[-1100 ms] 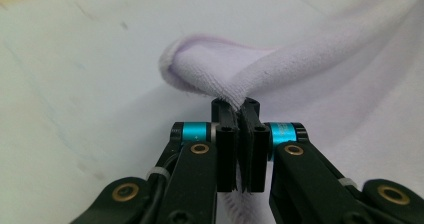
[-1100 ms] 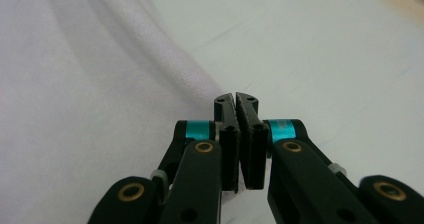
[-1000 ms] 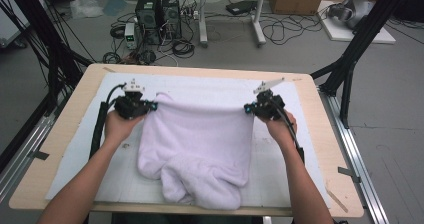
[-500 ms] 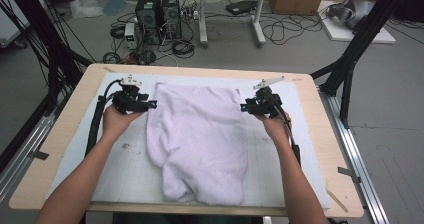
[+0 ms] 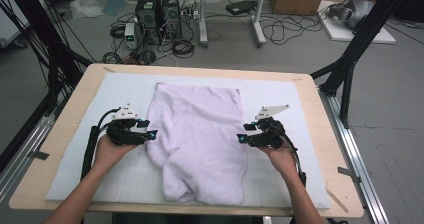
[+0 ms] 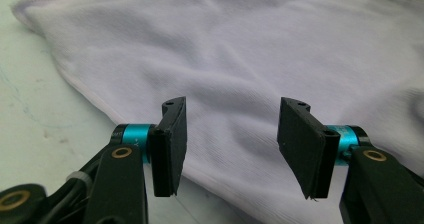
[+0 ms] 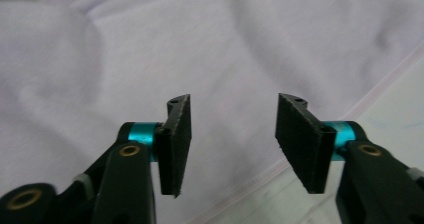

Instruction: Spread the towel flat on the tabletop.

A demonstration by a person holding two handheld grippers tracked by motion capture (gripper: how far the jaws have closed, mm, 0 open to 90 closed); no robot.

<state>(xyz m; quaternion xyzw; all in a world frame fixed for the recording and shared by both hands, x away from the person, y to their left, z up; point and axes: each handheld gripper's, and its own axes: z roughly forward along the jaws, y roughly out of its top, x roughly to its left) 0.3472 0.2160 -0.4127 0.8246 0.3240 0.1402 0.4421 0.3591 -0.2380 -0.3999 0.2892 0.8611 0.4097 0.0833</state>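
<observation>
Left tongs (image 5: 151, 133): jaws spread, just been opening, nothing pinched, at the towel's (image 5: 197, 139) left hem. The towel, a pale lilac terry cloth, lies mid-bench on a white mat (image 5: 75, 164), far end flat and square, near end rumpled. Judged soft, light and limp; it will sag and slide, so grip at hems or corners. Right tongs (image 5: 241, 138): likewise spread and just been opening, empty, at the right hem.

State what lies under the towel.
The towel lies on a pale mat covering the wooden table. Its folded lower layers and the mat beneath are hidden.
</observation>
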